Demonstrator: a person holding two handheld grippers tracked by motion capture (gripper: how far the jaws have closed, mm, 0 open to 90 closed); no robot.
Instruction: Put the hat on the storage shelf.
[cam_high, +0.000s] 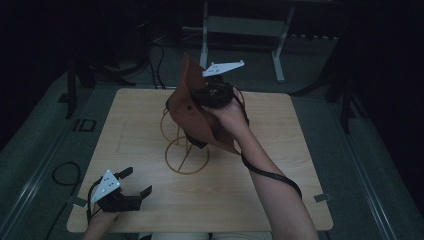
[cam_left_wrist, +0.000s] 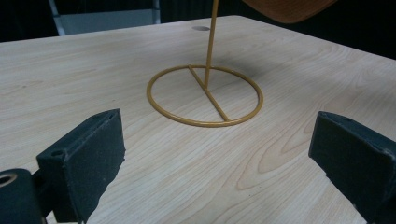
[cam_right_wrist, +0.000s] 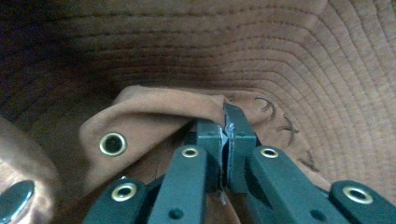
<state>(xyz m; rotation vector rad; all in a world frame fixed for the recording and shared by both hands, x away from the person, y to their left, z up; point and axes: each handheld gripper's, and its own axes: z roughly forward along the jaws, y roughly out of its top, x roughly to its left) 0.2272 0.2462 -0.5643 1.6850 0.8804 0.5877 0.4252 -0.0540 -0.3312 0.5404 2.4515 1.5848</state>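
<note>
High view: the right hand-held gripper (cam_high: 216, 94) holds a brown stitched fabric hat (cam_high: 192, 107) above the yellow wire hat stand (cam_high: 184, 150) on the light wooden tabletop (cam_high: 280, 165); hanging it seems left to do.

Left gripper view: the left hand-held gripper (cam_left_wrist: 219, 154) gapes empty.

Right gripper view: jaws pinch the hat's fabric.

No text, label or number is readable.
</note>
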